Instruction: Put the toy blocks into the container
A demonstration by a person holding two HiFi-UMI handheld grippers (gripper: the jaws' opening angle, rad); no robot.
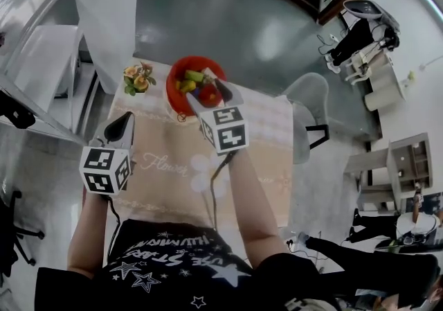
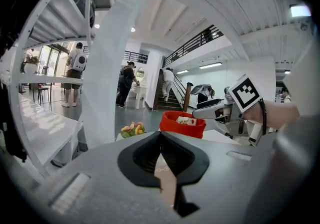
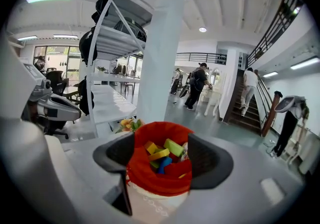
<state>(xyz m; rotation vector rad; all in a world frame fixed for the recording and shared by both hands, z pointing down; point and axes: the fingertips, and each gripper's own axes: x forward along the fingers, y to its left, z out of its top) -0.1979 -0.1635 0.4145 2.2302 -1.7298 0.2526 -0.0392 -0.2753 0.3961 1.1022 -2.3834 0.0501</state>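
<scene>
Right gripper (image 3: 161, 139), jaws spread and empty, hovers at the red container (image 3: 155, 180), hiding part of its rim in the head view. Toy blocks (image 3: 160, 154) lie heaped inside, the lower ones buried. Left gripper (image 2: 160, 138) is held apart, jaws pressed together.

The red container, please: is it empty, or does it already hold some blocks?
It holds blocks. In the right gripper view the container stands upright, and yellow, green and blue blocks lie piled inside it, below the rim.

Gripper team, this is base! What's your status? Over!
Left gripper shut, empty. Right gripper open at red fabric container. Coloured toy blocks inside it. Nothing in the way.
</scene>
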